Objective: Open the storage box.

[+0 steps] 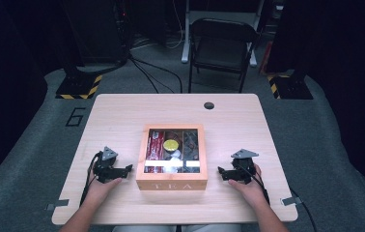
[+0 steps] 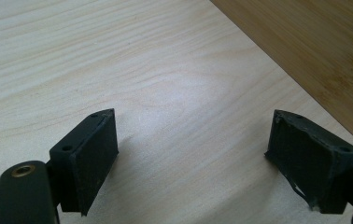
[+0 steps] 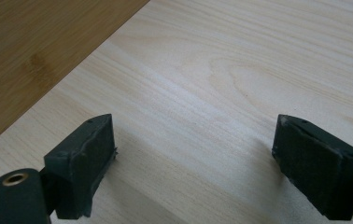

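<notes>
Flanking the wooden tea box [image 1: 172,157] from either side, both grippers rest low on the table [image 1: 122,111], and the next move most likely turns on how squarely that box sits between them.

Starting at the left of the high view, the left gripper [image 1: 126,168] lies at about nine o'clock from the box, its jaws pointing toward three o'clock at the box's left wall, near it but apart. The jaws stand spread wide with nothing between them.

At the centre, the box sits on the near half of the table, roughly square, its lid closed; through the clear pane show a red packet, a round yellow item and darker packets in separate compartments. The word TEA runs along the front wall, facing six o'clock.

At three o'clock from the box, the right gripper [image 1: 221,171] mirrors the first, jaws aimed toward nine o'clock, also spread and empty. Neither hand looks clearly nearer.

The left gripper view shows the box's wall as a darker wood slab at its upper right, past bare table between the fingers [image 2: 95,154]. The right gripper view has that slab at its upper left, beyond its own pads [image 3: 319,163]. The high view alone gives the lid and contents.
</notes>
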`<state>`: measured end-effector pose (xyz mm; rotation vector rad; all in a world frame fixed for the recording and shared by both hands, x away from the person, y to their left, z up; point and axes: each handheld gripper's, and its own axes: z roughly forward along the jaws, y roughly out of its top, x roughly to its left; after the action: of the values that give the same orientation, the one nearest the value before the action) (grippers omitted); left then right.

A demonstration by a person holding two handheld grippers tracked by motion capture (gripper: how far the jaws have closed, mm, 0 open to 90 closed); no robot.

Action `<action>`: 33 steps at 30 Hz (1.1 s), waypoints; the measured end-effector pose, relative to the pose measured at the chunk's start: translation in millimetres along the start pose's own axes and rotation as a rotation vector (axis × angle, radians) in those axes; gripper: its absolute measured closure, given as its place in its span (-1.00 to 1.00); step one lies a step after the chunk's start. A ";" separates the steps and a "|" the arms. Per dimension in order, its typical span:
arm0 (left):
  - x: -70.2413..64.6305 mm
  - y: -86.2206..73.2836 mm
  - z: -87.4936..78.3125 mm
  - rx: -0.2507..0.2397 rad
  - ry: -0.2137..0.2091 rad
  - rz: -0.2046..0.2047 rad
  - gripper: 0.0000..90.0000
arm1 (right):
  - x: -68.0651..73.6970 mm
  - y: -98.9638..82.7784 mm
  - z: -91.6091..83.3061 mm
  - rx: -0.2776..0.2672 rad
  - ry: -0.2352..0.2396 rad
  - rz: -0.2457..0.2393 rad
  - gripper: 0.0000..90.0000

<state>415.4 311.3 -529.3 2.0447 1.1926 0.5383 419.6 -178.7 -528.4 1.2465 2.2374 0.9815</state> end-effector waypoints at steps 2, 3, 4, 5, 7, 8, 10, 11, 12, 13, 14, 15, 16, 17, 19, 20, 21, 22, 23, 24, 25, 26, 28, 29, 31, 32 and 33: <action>-0.3 0.0 0.0 0.000 0.002 -0.003 -0.64 | -0.2 -0.3 -0.1 0.000 -0.005 -0.001 -0.72; -0.5 -0.1 0.0 -0.002 0.002 -0.007 -0.64 | -0.2 -0.3 -0.1 0.000 -0.005 -0.001 -0.72; -0.6 -0.1 0.2 -0.005 0.002 -0.011 -0.64 | 0.3 -0.4 -0.3 0.001 -0.007 0.006 -0.72; -0.5 0.0 0.0 -0.003 0.002 -0.011 -0.64 | 0.3 -0.4 -0.2 0.000 -0.007 0.008 -0.72; -0.8 0.0 0.1 -0.003 0.003 -0.013 -0.64 | 0.7 -0.4 -0.4 0.000 -0.004 0.018 -0.70; -0.8 0.0 0.2 -0.003 0.004 -0.013 -0.64 | 0.2 -0.4 -0.5 -0.002 -0.004 0.015 -0.69; -1.0 -0.1 0.7 -0.011 0.010 -0.015 -0.64 | -0.7 -0.6 -0.8 -0.008 0.001 0.004 -0.66; -1.0 -0.1 0.7 -0.011 0.010 -0.015 -0.64 | -1.0 -0.6 -1.0 -0.006 0.002 0.002 -0.63; -0.9 0.2 0.4 -0.005 0.007 -0.014 -0.64 | -1.0 -0.6 -1.0 -0.006 0.002 0.002 -0.63; -1.3 0.3 0.5 -0.009 0.007 -0.016 -0.64 | -1.4 -0.5 -1.6 -0.004 0.010 0.002 -0.58; -0.8 0.9 -0.8 0.003 -0.005 -0.015 -0.62 | -2.3 0.1 -3.0 -0.001 0.011 0.001 -0.47; -0.9 1.0 -1.1 -0.003 -0.008 -0.024 -0.59 | -3.1 0.9 -4.7 0.005 0.015 0.004 -0.37; -0.6 1.4 -2.1 0.002 -0.014 -0.026 -0.48 | -4.0 1.4 -6.8 0.013 0.018 0.012 -0.28; -0.5 1.9 -3.0 0.004 -0.014 -0.028 -0.48 | -4.0 1.4 -6.8 0.013 0.018 0.012 -0.28; -0.3 4.5 -5.1 0.035 -0.023 -0.040 -0.43 | -4.7 2.6 -8.9 0.025 0.033 0.007 -0.21; -0.7 5.2 -5.5 0.032 -0.023 -0.043 -0.38 | -4.1 3.1 -10.2 0.017 0.026 0.003 -0.18; -1.1 5.9 -6.8 0.044 -0.029 -0.044 -0.31 | -3.4 3.8 -12.2 0.001 0.029 -0.004 -0.16; -1.1 6.5 -7.6 0.047 -0.032 -0.035 -0.31 | -2.4 4.9 -14.6 0.003 0.032 0.001 -0.16; -2.2 7.9 -9.4 0.044 -0.026 -0.032 -0.30 | -1.9 5.9 -15.9 0.006 0.028 -0.002 -0.16; -2.1 9.5 -12.1 0.045 -0.029 -0.022 -0.29 | -0.3 7.2 -18.6 -0.002 0.030 -0.006 -0.16; -2.9 10.7 -14.4 0.036 -0.033 -0.025 -0.27 | 1.3 8.0 -20.6 -0.009 0.027 -0.002 -0.16; -3.6 11.8 -16.7 0.025 -0.034 -0.027 -0.26 | 2.0 8.9 -22.3 -0.021 0.026 -0.004 -0.16; -4.5 13.3 -20.5 0.022 -0.039 -0.032 -0.24 | 3.6 10.3 -25.6 -0.033 0.032 0.001 -0.16; -4.6 13.7 -22.4 0.021 -0.040 -0.032 -0.24 | 3.8 10.9 -27.0 -0.031 0.033 -0.002 -0.15; -3.8 13.9 -25.1 0.012 -0.040 -0.040 -0.23 | 4.9 11.8 -28.9 -0.038 0.031 0.002 -0.14; -2.9 14.0 -26.4 0.014 -0.040 -0.045 -0.23 | 4.9 12.2 -29.2 -0.041 0.028 -0.005 -0.14; -2.4 13.9 -27.2 0.014 -0.043 -0.056 -0.23 | 4.5 12.6 -29.5 -0.045 0.025 -0.013 -0.14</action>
<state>404.7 314.4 -500.7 2.0186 1.2276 0.4577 405.9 -181.8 -499.2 1.2048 2.2268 1.0428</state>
